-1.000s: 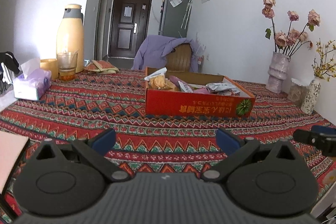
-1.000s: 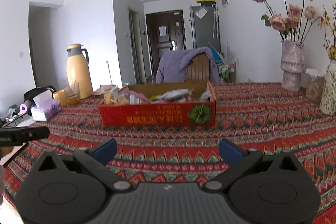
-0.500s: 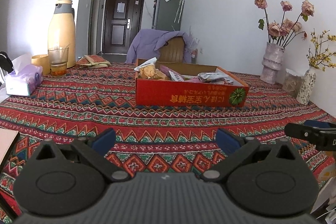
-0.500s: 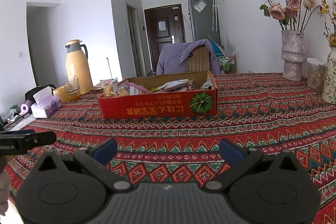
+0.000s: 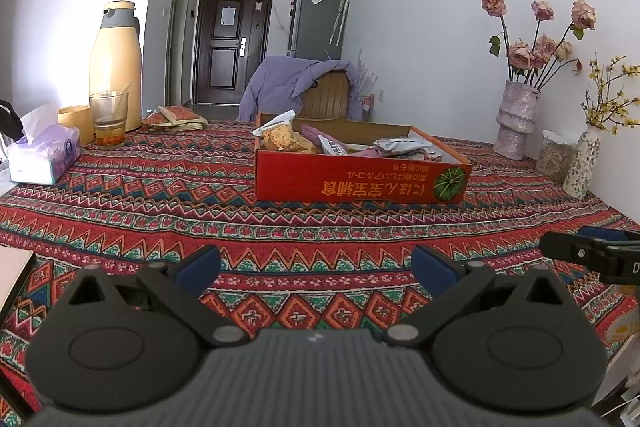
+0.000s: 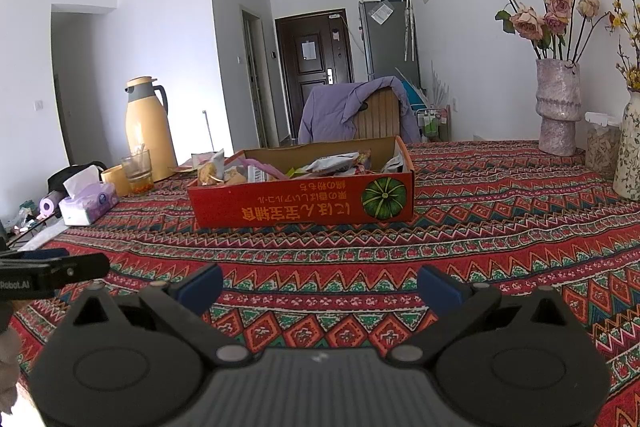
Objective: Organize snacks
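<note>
**Both tongs wide and empty, short of the snack box**

The left tongs (image 5: 316,263) and right tongs (image 6: 320,283) hang with blue pads spread wide, holding nothing, over the red zigzag-patterned cloth of the bench (image 5: 160,195). Beyond them stands the shallow red cardboard box (image 6: 300,207), with assorted foil and paper snack packets (image 6: 320,163) heaped loosely inside. No packet lies on the cloth near the box, which fits either sorting about to start or a gathering finished. Left of the box stand a purple tissue pack (image 5: 40,159) and a tall cream thermos jug (image 5: 116,67); right of it, a vase of dried pink roses (image 6: 558,107). Behind the box, a chair draped in lilac cloth (image 5: 296,87).
</note>
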{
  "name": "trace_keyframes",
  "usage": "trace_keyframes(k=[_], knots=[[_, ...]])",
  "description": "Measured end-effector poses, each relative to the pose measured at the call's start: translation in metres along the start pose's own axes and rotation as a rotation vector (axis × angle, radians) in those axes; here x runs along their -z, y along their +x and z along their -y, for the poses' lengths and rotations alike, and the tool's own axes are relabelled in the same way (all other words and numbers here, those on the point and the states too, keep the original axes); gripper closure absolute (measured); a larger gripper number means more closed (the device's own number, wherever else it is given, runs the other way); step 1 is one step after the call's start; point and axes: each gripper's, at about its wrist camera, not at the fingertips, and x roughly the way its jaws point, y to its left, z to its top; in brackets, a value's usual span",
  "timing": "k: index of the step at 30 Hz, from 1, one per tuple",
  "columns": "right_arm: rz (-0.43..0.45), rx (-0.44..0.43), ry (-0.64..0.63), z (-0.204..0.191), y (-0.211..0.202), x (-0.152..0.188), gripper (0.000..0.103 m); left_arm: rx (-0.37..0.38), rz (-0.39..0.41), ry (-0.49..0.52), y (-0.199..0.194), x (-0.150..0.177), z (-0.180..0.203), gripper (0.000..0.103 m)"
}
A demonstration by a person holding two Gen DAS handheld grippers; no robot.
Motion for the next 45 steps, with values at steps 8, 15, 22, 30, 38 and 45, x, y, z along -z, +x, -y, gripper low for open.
trace_keyframes(k=[8,15,22,30,38,45], knots=[[0.002,0.001,-0.001,-0.0001,-0.0004,0.0001,0.000,0.003,0.004,-0.002,-0.0013,0.0002,-0.0008,0.000],[0.002,0.001,-0.001,-0.0003,-0.0007,-0.0005,0.000,0.001,0.006,-0.003,-0.0016,0.0007,-0.0002,0.000],[0.003,0.000,-0.002,-0.0002,-0.0013,-0.0009,0.000,0.004,0.008,-0.002,-0.0030,0.0012,-0.0001,0.000],[0.004,0.001,-0.004,0.0000,-0.0018,-0.0024,0.000,0.007,0.010,-0.001,-0.0052,0.0016,0.0008,0.000],[0.004,0.002,-0.005,-0.0003,-0.0026,-0.0029,0.000,0.010,0.011,0.003,-0.0060,0.0015,0.0015,0.000],[0.005,0.009,-0.011,-0.0013,-0.0044,-0.0030,0.000,0.010,0.011,0.001,-0.0065,0.0020,0.0018,0.000]])
